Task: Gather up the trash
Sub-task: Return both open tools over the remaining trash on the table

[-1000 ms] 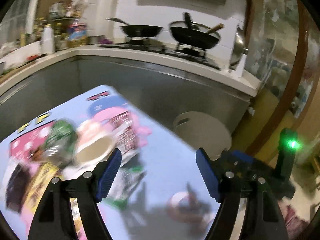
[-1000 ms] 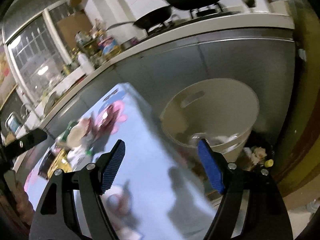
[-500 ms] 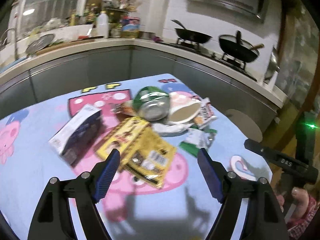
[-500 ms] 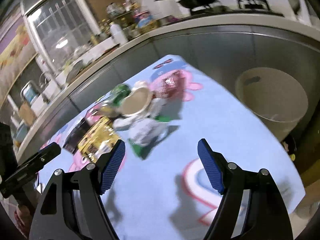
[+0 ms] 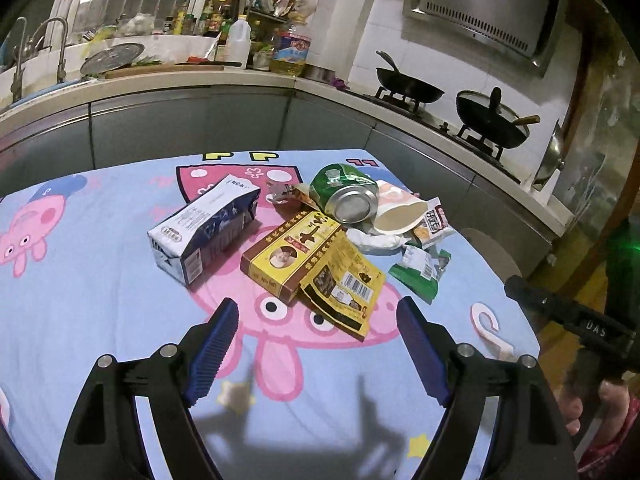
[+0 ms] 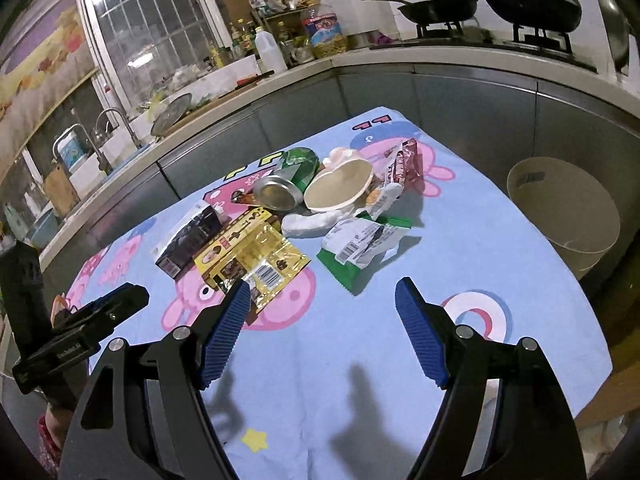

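Kitchen table under a cartoon-pig cloth (image 5: 80, 300): our left gripper (image 5: 318, 344) and right gripper (image 6: 322, 328) both hang spread and empty short of the mid-table trash pile, where the crushed green can (image 5: 348, 196) looks light, stiff, slippery, so we'd pinch its dented sides.

- Cloth (image 5: 100, 280): light blue, printed with pink cartoon pigs, yellow stars.
- Can (image 5: 346, 194): green, silver base.
- Carton (image 5: 208, 226): white and dark blue.
- Box (image 5: 290, 254): yellow with brown border.
- Pouch (image 5: 340, 286): yellow-brown, white barcode.
- Wrapper (image 6: 360, 250): green and white.
- Cup (image 6: 340, 190): cream inside.
- Bin (image 6: 564, 208): beige.
- Claw pads (image 6: 226, 332): ribbed blue on black.
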